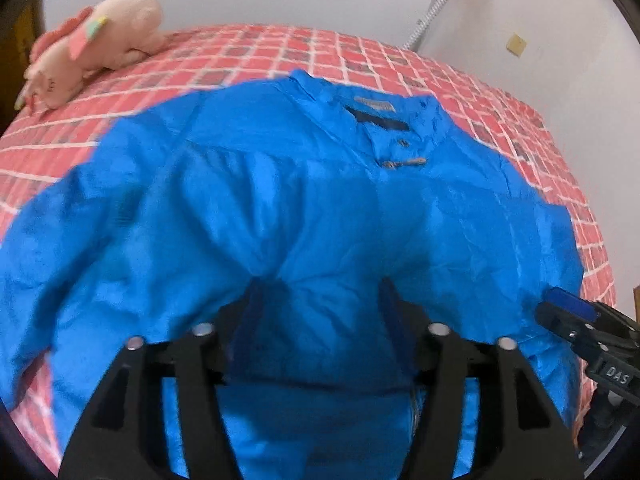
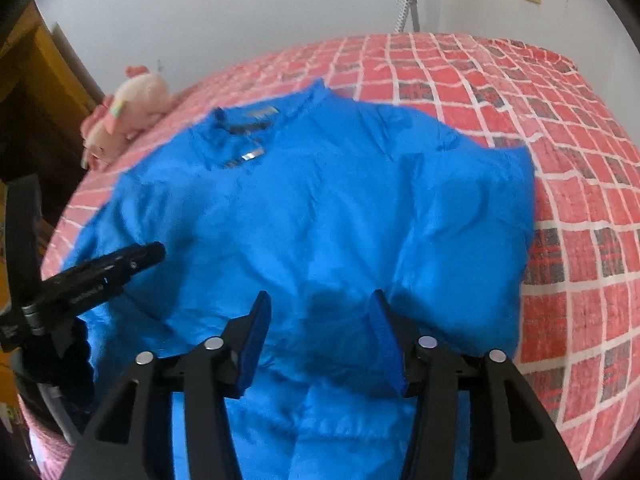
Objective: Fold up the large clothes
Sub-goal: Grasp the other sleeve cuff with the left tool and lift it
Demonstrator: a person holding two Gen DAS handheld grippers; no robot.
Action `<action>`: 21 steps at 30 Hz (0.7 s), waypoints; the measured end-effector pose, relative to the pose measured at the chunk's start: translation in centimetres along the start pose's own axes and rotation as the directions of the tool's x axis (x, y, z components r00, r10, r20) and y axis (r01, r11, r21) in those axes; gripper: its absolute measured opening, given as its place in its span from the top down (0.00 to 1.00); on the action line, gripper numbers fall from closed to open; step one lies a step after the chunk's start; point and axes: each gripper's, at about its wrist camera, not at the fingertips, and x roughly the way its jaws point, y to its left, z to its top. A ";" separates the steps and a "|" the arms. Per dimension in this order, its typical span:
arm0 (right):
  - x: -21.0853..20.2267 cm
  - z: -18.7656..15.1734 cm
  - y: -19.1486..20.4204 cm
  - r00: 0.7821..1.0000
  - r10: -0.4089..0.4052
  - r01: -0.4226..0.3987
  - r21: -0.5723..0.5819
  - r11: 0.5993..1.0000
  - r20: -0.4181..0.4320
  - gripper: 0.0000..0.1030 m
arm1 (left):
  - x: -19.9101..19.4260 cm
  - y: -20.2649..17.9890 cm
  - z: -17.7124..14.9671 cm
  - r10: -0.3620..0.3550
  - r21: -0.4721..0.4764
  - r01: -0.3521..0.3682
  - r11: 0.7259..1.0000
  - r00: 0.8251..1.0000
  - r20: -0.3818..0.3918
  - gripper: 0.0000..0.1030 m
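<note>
**Both grippers released over a blue shirt spread on the bed**

Nearest in the left wrist view, the black two-finger left gripper (image 1: pixel 320 300) hangs over the near hem of the bright blue, crinkled shirt (image 1: pixel 304 208), its blue-padded fingers (image 1: pixel 256 312) spread apart with only slack cloth lying beneath the gap; nothing is pinched. In the right wrist view the black right gripper (image 2: pixel 318 320) stands likewise released, its blue pads (image 2: pixel 256 336) parted above the shirt's lower edge (image 2: pixel 320 216), gripping nothing. Each gripper shows in the other's view: the right one at the near right edge of the left view, the left one at the near left edge of the right view, both just over the fabric.

The shirt lies front up and flat on the red-and-white checked bedcover (image 1: pixel 400 60), hem near, sleeves spread left and right, collar and buttoned placket (image 1: pixel 400 144) at the far end.

Beyond the collar, at the far left, a pink and cream plush toy (image 1: pixel 92 44) lies on the bedcover, well apart from the shirt. A white wall (image 2: pixel 240 8) rises behind the bed.
</note>
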 end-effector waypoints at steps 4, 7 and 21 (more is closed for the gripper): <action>-2.2 0.1 0.7 0.999 -0.028 0.030 -0.031 0.999 0.043 0.35 | -3.6 1.8 0.1 0.040 -0.033 -0.038 0.999 0.997 0.066 0.31; -3.2 0.2 1.2 0.998 -0.029 0.033 -0.056 0.998 0.064 0.28 | -6.9 4.5 -0.7 0.106 -0.060 -0.100 0.993 0.987 0.118 0.26; -1.5 -0.3 1.8 0.999 -0.033 0.034 -0.090 0.995 0.006 0.24 | -19.9 32.7 -14.9 0.625 -0.479 -0.579 0.660 0.777 -0.078 0.21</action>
